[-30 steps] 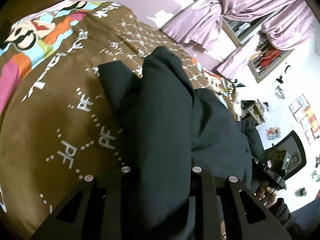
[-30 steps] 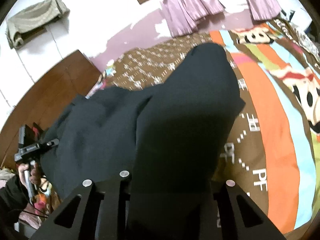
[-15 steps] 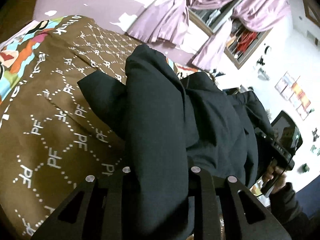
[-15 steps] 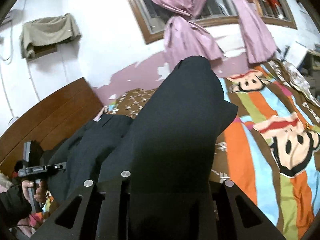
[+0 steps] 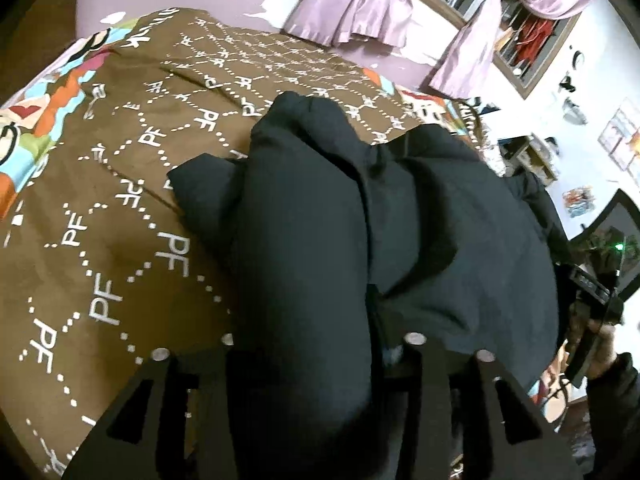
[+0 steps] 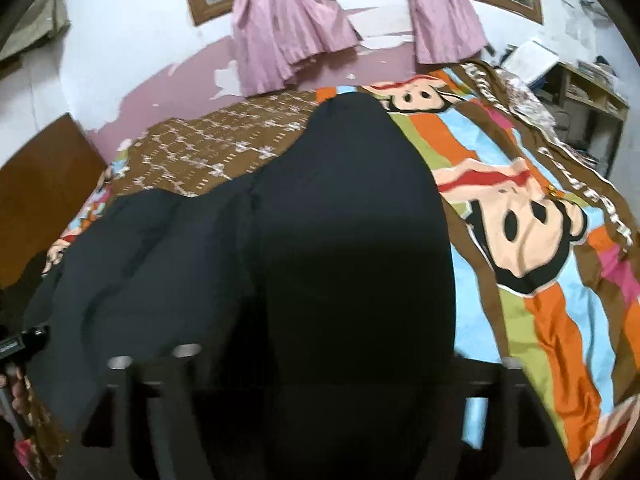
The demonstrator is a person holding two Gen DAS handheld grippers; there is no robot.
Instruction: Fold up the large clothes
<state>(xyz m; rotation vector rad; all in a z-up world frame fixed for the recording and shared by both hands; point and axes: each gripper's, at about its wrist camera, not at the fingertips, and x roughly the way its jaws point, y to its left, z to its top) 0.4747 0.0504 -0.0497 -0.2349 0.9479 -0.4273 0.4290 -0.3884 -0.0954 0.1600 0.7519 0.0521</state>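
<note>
- Left claw (image 5: pixel 320 360): jaws are opening; a thick fold of the dark garment (image 5: pixel 304 240) lies between them, and it cannot be told whether the pads press on it.
- Right claw (image 6: pixel 320 364): jaws are opening and stand wide; another fold of the garment (image 6: pixel 344 248) bulges up between them, apparently released.
- Location: the garment is spread across the patterned bedspread (image 5: pixel 100 200) on the bed, between both claws.
- Risk — the padded fabric may spring back once released, so the fold could unroll.
- Risk — cloth may snag on a finger during withdrawal and be dragged out of line.
- Appearance: black, bulky, puffy, bunched in rounded ridges, not yet flat.
</note>
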